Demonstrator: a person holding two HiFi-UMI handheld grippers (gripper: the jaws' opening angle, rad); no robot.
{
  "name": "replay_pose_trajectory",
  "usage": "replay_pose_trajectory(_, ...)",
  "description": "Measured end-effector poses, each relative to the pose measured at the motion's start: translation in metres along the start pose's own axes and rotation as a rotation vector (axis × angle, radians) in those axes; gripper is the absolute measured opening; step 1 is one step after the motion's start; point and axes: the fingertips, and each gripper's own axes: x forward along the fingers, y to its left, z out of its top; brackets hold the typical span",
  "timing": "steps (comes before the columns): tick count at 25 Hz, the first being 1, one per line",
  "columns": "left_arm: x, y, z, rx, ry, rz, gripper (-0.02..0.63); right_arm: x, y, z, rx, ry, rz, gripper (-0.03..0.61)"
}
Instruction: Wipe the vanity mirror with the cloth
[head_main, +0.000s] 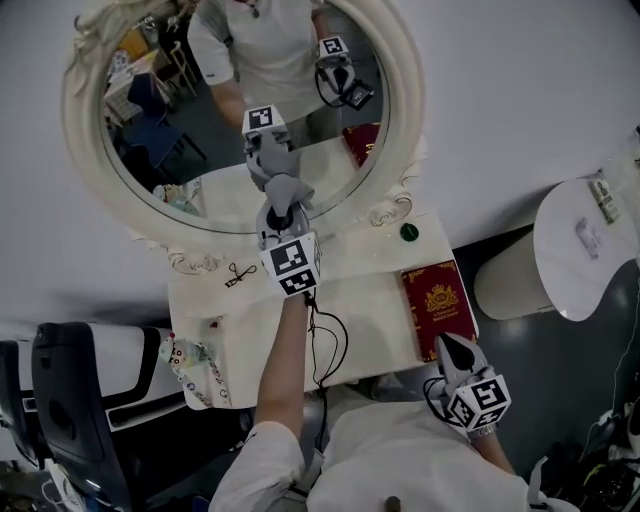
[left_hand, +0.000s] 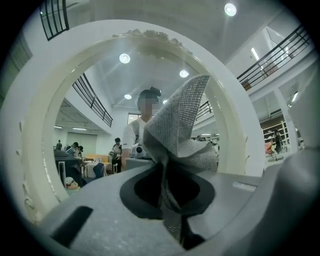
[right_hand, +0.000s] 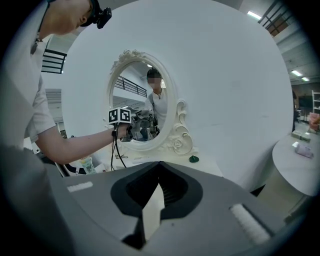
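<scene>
**A:** Your left gripper (head_main: 280, 212) is up at the vanity mirror (head_main: 405, 85), jaws clamped tight on the grey cloth (left_hand: 180, 120). The fabric bunches between them and fans out above the tips.

**B:** And the cloth sits right at the lower part of the glass, just above the bottom rim. From your head view you see the gripper and its reflection meeting nose to nose there. Whether the fabric is truly pressed on the glass, I can't say.

**A:** Now your right gripper (head_main: 447, 347). It's low, close to your body, at the front edge of the vanity table (head_main: 360, 330).

**B:** Jaws brought together there, tips meeting, nothing caught between them. It's pointing towards the mirror from well apart.

**A:** Just beside it lies the red booklet (head_main: 437, 305), flat on the tabletop near the right end.

**B:** A small green knob (head_main: 408, 232) rests by the mirror's scrolled base on the right. And off to your right, apart from the vanity, stands a round white table (head_main: 580, 250).
</scene>
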Motion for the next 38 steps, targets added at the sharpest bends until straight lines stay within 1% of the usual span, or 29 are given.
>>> replay_pose_trajectory(7,-0.027,0.080,-0.005,0.011,0.028,0.108,0.026,0.014,0.035,0.001,-0.023,0.008,0.054,0.008)
replay_pose_trajectory(11,-0.038,0.117,-0.009,0.010,0.035,0.167,0.026,0.019,0.048,0.003,-0.027,0.008,0.064,0.008)
replay_pose_trajectory(19,-0.055,0.167,-0.017,0.013,0.069,0.241,0.026,0.027,0.068,0.005,-0.029,0.010,0.091,0.008)
replay_pose_trajectory(25,-0.063,0.192,-0.027,-0.038,0.075,0.311,0.026,0.028,0.073,-0.002,-0.035,0.032,0.119,0.008)
replay_pose_trajectory(28,-0.064,0.193,-0.030,-0.042,0.079,0.332,0.026,0.024,0.065,-0.008,-0.032,0.051,0.120,0.008)
replay_pose_trajectory(30,-0.067,0.191,-0.030,-0.060,0.071,0.343,0.026,0.021,0.059,-0.011,-0.034,0.058,0.125,0.008)
replay_pose_trajectory(32,-0.070,0.177,-0.028,-0.065,0.060,0.327,0.026,0.018,0.052,-0.013,-0.033,0.063,0.128,0.008)
replay_pose_trajectory(35,-0.071,0.126,-0.029,-0.045,0.040,0.263,0.026,0.015,0.039,-0.016,-0.024,0.074,0.135,0.008)
replay_pose_trajectory(38,-0.062,0.052,-0.029,0.004,0.029,0.135,0.026,0.016,0.030,-0.014,-0.014,0.074,0.154,0.008)
